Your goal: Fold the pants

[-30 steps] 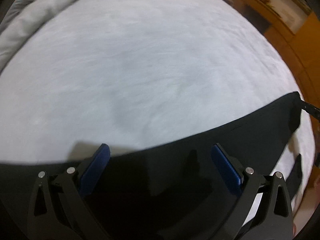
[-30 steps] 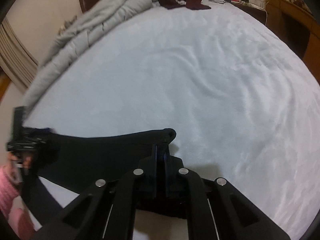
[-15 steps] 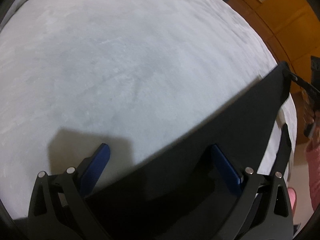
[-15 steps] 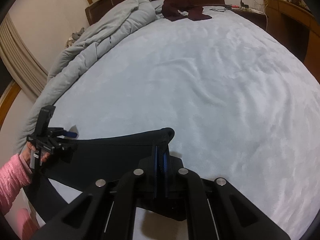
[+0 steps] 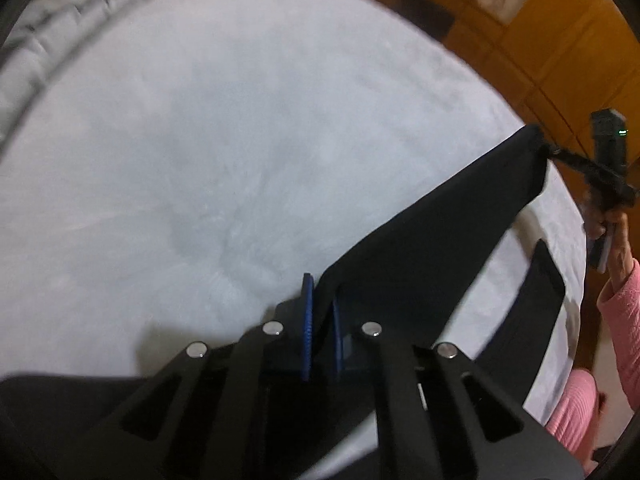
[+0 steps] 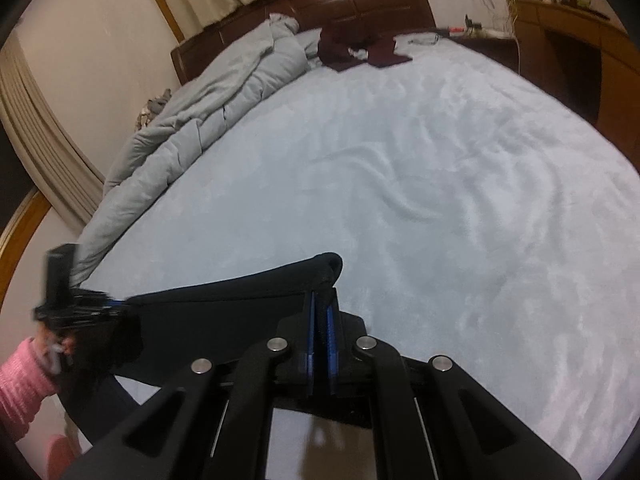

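Your left gripper shows matte black linkage arms with triangular cut-outs, four round silver screws and ribbed blue pads; your right gripper matches, black frame, silver screw heads, blue pads; your sleeves are fuzzy pink knit, cuffs ribbed; bare skin shows at your right hand.

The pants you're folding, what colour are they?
Plain black pants, no pattern visible. They show best in the right wrist view, against the pale blue bed sheet.

Dim, warm light — blur, fisheye warp
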